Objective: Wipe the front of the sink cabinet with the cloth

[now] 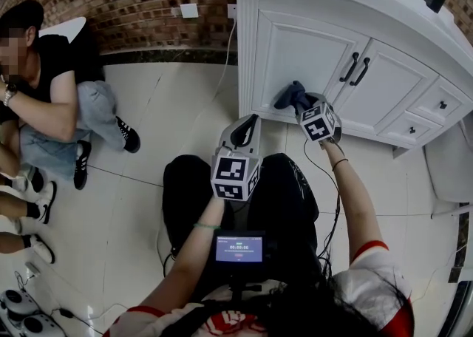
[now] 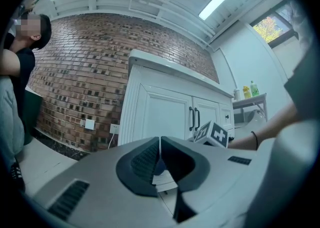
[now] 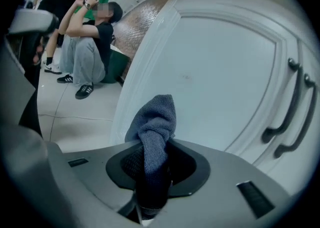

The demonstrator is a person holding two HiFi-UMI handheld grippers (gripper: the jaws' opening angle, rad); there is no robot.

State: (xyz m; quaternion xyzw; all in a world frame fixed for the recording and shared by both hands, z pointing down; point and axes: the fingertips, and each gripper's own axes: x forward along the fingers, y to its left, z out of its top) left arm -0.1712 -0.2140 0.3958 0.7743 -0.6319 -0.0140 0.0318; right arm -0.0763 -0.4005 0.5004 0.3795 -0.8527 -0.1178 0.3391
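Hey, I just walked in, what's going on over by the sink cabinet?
A person facing the white sink cabinet has a gripper in each hand. The right gripper has its fingers shut on a blue-grey cloth and holds it up to the lower part of the cabinet's left door; actual contact is hard to confirm. The left gripper is shut on nothing, held back from the cabinet over the person's lap. Another person sits on the floor by the brick wall.
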